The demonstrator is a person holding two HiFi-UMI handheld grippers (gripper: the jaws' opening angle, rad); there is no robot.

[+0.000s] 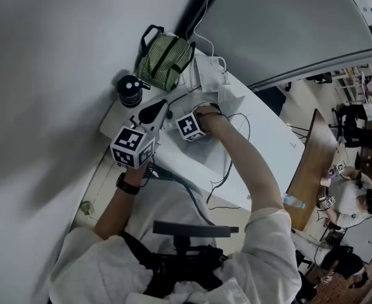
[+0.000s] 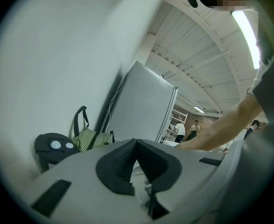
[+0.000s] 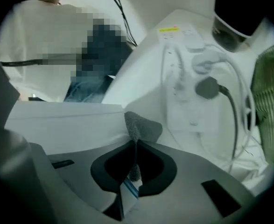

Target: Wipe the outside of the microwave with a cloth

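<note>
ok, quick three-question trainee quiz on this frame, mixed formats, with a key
1. True or false: the left tool grips the cloth.
2. What stands beside the striped green bag? A) a black round container B) a red mug C) a potted plant
3. Fill in: the right tool is shut on the grey ____.
Key: 1 false, its jaws are together with no cloth between them; 2 A; 3 cloth.
</note>
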